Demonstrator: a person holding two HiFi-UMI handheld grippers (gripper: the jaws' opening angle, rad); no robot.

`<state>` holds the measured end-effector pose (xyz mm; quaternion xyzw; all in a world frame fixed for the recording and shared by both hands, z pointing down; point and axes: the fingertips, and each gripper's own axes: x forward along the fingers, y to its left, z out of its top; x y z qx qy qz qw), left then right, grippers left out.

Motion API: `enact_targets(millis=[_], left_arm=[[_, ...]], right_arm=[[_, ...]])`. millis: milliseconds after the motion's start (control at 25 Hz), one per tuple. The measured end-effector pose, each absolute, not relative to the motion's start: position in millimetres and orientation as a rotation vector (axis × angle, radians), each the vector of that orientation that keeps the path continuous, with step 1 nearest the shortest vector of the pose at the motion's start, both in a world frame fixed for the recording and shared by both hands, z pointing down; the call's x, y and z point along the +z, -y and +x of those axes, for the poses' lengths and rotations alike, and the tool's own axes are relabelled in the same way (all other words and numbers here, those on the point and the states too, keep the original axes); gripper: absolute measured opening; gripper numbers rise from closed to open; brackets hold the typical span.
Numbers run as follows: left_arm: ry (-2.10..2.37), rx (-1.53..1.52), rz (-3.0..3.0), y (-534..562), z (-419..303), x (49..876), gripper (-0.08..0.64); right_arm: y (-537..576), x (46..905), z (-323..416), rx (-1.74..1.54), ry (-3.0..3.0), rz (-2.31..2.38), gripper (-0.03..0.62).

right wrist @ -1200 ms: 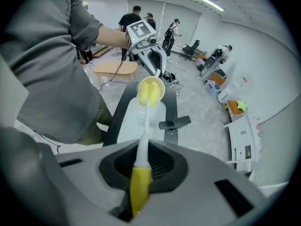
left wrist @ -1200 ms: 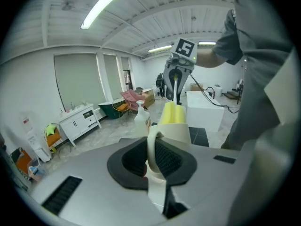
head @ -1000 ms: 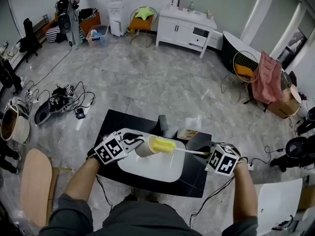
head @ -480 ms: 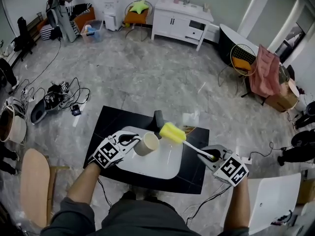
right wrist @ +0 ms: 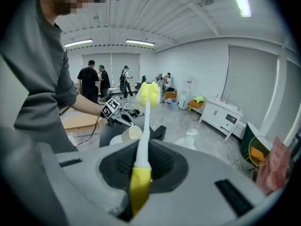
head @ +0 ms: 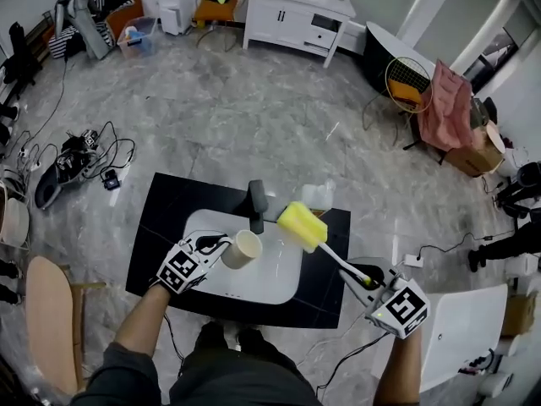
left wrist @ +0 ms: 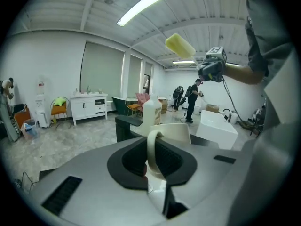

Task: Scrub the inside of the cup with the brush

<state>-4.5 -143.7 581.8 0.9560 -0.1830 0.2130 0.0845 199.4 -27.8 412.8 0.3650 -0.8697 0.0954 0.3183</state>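
Brush (head: 304,227) out of cup (head: 243,249), now apart; cup lower.

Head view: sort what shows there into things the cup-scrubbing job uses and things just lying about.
In use:
- cup, handle clamped in the left gripper
- brush, held by the right gripper, outside the cup
- white basin under the cup

Lying about:
- plastic jug on the black table
- cables on the floor
- white cabinet
- pink cloth
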Motion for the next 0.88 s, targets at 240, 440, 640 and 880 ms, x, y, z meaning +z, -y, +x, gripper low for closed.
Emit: enact_targets(millis=[240,440,640,880], left_arm=[[0.551,0.688,2.825,154.8,3.7,642.5,0.032],[0.486,0.754,2.840,145.9,13.6,680.4,0.031],[0.510,0.763,2.820,150.0,24.6,715.1,0.031],[0.548,0.805,2.788,163.5,28.9,767.9,0.031]], right_arm=[[30.6,417.3,209.2,0.257,2.273,0.983,0.023],[37.4,425.6,209.1,0.275,2.286,1.007,0.023],[42.2,437.1,210.9,0.313,2.299,1.015,0.023],[46.9,449.8,211.7,0.339,2.293,1.026,0.024]])
